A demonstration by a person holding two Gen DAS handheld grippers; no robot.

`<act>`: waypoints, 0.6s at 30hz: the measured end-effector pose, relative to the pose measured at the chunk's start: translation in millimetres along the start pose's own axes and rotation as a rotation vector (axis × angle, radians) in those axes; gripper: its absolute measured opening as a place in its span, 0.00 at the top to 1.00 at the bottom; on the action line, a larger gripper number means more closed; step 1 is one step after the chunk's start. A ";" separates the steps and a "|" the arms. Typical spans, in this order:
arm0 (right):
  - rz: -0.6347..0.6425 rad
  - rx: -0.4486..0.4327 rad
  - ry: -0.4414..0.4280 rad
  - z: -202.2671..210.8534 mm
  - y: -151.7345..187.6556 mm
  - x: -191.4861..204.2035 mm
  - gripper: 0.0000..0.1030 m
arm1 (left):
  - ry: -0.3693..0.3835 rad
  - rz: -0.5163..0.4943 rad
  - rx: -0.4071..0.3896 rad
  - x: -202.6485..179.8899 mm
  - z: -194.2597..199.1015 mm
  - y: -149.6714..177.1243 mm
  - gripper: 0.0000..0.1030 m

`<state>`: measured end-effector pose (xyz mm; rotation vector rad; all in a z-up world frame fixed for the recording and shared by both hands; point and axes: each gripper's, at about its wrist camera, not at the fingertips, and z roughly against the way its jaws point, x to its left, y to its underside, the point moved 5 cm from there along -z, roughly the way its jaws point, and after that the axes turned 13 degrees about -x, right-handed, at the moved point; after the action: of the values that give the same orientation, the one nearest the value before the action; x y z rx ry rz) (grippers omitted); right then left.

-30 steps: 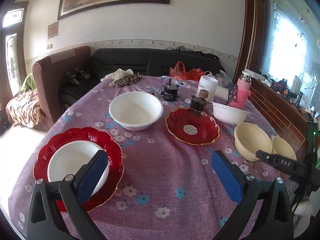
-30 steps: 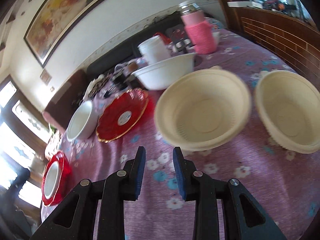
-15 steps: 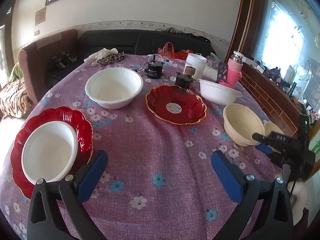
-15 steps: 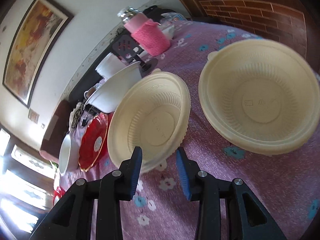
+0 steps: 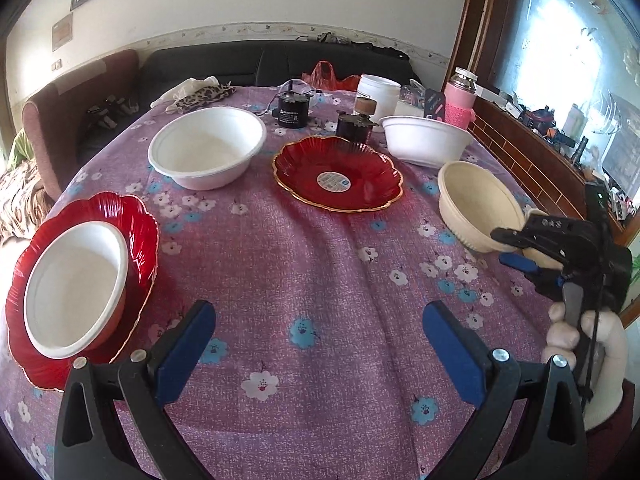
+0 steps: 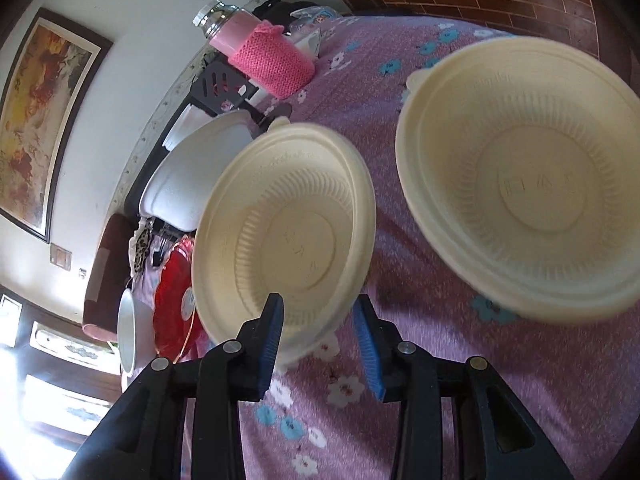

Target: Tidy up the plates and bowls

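Two cream bowls sit at the table's right: the nearer cream bowl [image 6: 286, 236] [image 5: 478, 208] and a second cream bowl [image 6: 528, 184] beside it. My right gripper [image 6: 318, 336] [image 5: 516, 250] is open, its jaws astride the near rim of the nearer bowl. My left gripper [image 5: 318, 350] is wide open and empty above the cloth. A red plate [image 5: 338, 172] lies mid-table. A white bowl [image 5: 74, 288] sits in another red plate [image 5: 142, 232] at the left. Two more white bowls [image 5: 208, 152] [image 5: 426, 142] stand farther back.
A pink-sleeved bottle [image 5: 460, 98] [image 6: 260, 52], white jar [image 5: 378, 90], dark jar [image 5: 356, 124] and black device [image 5: 292, 110] stand at the table's far side. A brick ledge [image 5: 532, 160] runs along the right. A sofa [image 5: 260, 64] lies behind.
My right gripper has moved in on the nearer cream bowl and opened wider, so its jaws now straddle the rim. My left gripper has drawn back a little.
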<state>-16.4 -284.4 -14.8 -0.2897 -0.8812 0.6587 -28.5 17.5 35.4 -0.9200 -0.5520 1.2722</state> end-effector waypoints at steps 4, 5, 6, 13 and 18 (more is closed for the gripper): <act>0.022 0.018 -0.028 12.8 19.9 4.8 0.46 | 0.000 0.048 0.001 12.7 -5.0 1.3 0.00; 0.029 0.021 -0.037 15.0 24.5 8.1 0.46 | -0.001 0.052 0.001 14.1 -5.7 2.1 0.00; 0.040 0.025 -0.047 15.9 28.4 12.8 0.45 | -0.002 0.057 0.005 15.9 -7.6 3.7 0.00; 0.100 0.038 -0.103 13.3 46.6 48.3 0.45 | 0.010 0.069 0.017 20.9 -11.0 9.5 0.00; 0.175 0.012 -0.140 18.4 51.1 67.9 0.45 | 0.012 0.042 -0.016 19.5 -7.0 7.9 0.00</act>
<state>-20.9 -202.2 13.4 -0.3156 -0.9923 0.8540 -22.7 34.6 22.4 -0.9565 -0.5365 1.3001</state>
